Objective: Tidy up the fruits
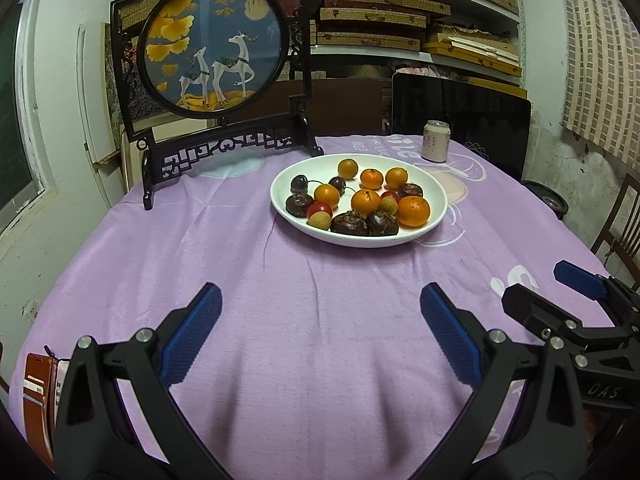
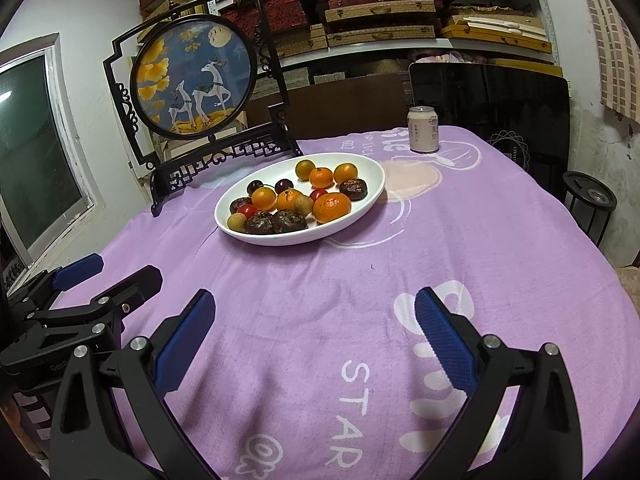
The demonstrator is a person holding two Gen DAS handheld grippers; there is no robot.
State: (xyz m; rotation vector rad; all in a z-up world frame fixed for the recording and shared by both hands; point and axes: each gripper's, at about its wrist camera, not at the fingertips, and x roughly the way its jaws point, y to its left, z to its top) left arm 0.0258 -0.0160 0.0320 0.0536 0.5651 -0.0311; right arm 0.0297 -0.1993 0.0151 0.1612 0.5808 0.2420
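Both claws (image 1: 320, 320) (image 2: 312, 320) released, empty; plate (image 1: 436, 196) fruits overlap, several half-hidden.

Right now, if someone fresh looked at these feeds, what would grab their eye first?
The white plate heaped with oranges, dark fruits and small red ones, in the middle of the purple tablecloth. Behind it to the left stands a black-framed round deer screen, and a pale drink can sits beyond the plate. Left gripper and right gripper are both open, short of the plate.
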